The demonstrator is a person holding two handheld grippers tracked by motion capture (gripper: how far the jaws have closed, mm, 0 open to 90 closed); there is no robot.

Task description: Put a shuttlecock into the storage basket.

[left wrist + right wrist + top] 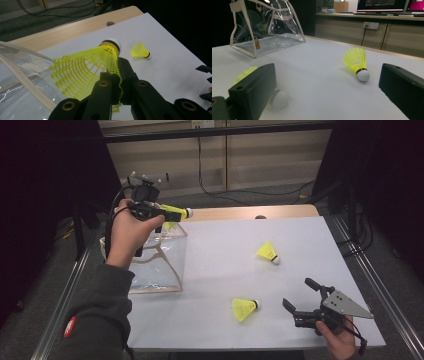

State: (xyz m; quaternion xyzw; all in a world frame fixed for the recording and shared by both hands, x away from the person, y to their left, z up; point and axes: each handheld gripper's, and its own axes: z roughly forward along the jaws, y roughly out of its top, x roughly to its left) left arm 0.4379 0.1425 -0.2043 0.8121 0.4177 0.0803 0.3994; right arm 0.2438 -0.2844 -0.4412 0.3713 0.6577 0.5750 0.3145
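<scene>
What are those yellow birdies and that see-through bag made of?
The shuttlecock pinched in the left claw looks like plastic: its yellow skirt is a moulded open mesh, and its white-capped nose may be foam or cork. The bag seems to be clear glossy vinyl, with reflections and creases, edged in beige trim that looks like fabric.

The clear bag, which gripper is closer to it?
Left. The left gripper hovers right above the clear bag, holding a shuttlecock. The right gripper sits open far across the table.
</scene>
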